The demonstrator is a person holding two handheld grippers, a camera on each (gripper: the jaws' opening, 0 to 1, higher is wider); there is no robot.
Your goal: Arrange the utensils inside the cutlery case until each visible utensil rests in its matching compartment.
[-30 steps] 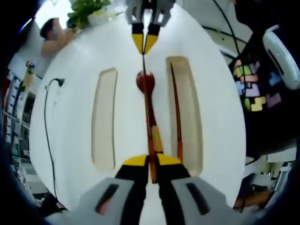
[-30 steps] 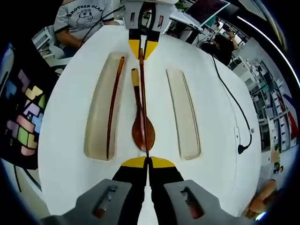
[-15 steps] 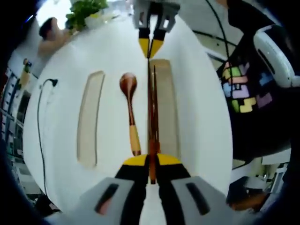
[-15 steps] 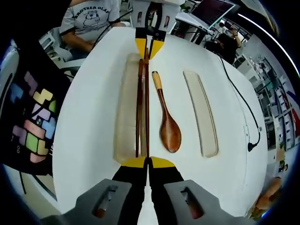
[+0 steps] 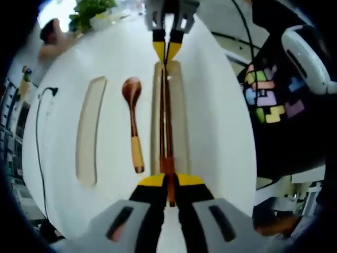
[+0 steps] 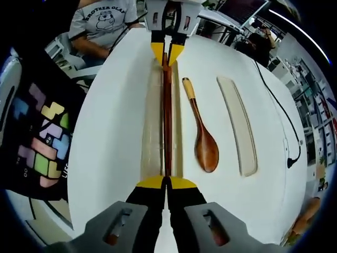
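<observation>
A dark wooden chopstick [image 5: 169,132] [image 6: 168,105] is held at both ends. My left gripper [image 5: 167,182] is shut on one end, and my right gripper [image 6: 166,183] is shut on the other. Each one faces the other: the right gripper [image 5: 166,48] at the top of the left gripper view, the left gripper [image 6: 167,52] at the top of the right gripper view. The chopstick runs lengthwise over a long beige compartment [image 5: 180,121] [image 6: 151,126], where a second chopstick [image 5: 161,126] lies close beside it. A wooden spoon [image 5: 132,121] [image 6: 204,137] lies on the white table beside this compartment.
A second, empty beige compartment [image 5: 87,132] [image 6: 239,126] lies beyond the spoon. A black cable [image 5: 39,121] [image 6: 279,121] runs along the round white table [image 5: 216,121]. People sit past the table edge [image 6: 102,23]. A colourful block-pattern surface [image 6: 42,142] lies off the table's side.
Both grippers carried the chopstick sideways, from above the spoon to over the compartment holding the other chopstick. The spoon stays on the table.
</observation>
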